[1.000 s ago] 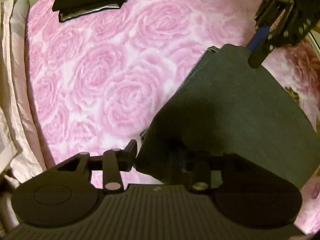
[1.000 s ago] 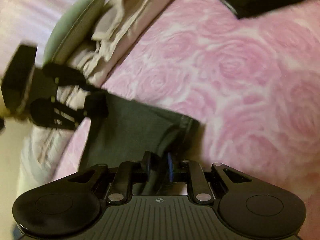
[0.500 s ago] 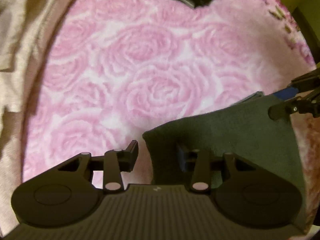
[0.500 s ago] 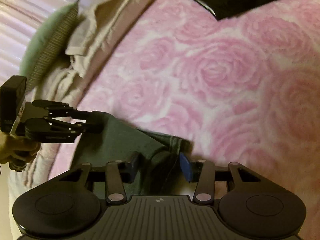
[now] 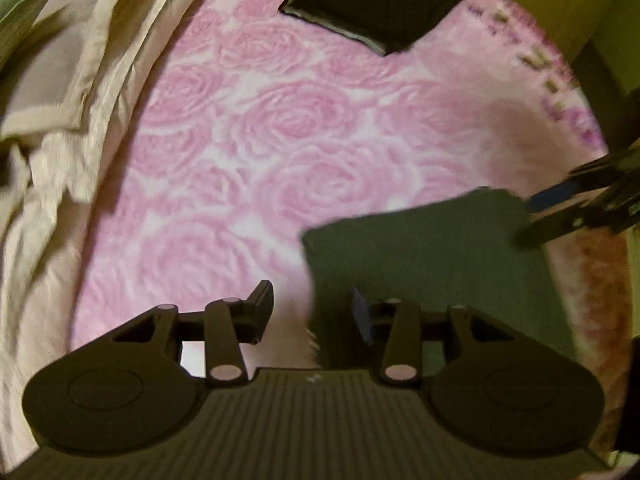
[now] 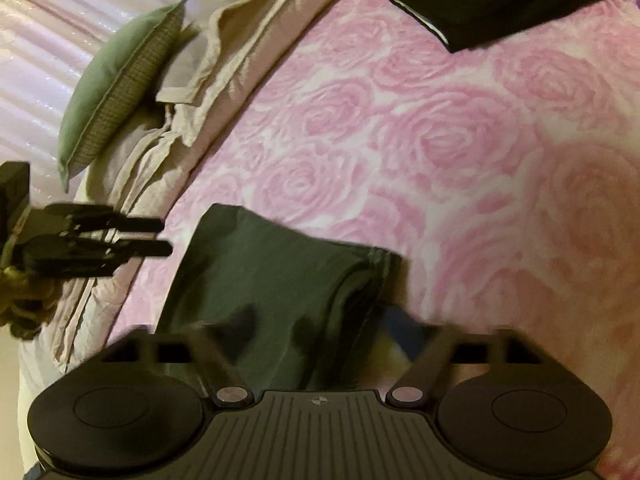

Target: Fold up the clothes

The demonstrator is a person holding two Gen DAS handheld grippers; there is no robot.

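Well, the pink rose blanket [image 5: 304, 128] fills nearly everything ahead of both tongs, running off under them on every side. Beige bedding [image 6: 224, 60] is bunched along its edge, far out to the left of the right tongs, and a green cushion [image 6: 116, 88] leans on that bedding, further left again.

Now the folded grey garment [image 6: 272, 280] lies flat on the blanket, right under the nose of the right tongs [image 6: 316, 334]. Its rolled edge with pale stitching points ahead and to the right. From the left wrist view the same garment [image 5: 432, 264] sits ahead and to the right, one corner reaching down between the fingers of the left tongs [image 5: 314, 314].

Straight ahead and well apart, near the far edge, a folded black garment [image 5: 376, 8] rests on the blanket.

Left tongs: fingers spread wide, nothing pinched, only the garment's corner lying in the gap. Right tongs: fingers blurred in their own view but splayed far apart, straddling the garment's near edge, no grip on it. From the left wrist view they poke in from the right, tips beside the garment's far corner. From the right wrist view, the left tongs [image 6: 160, 236] hang off to the left, clear of the cloth, with a hand [image 6: 24, 304] behind them.
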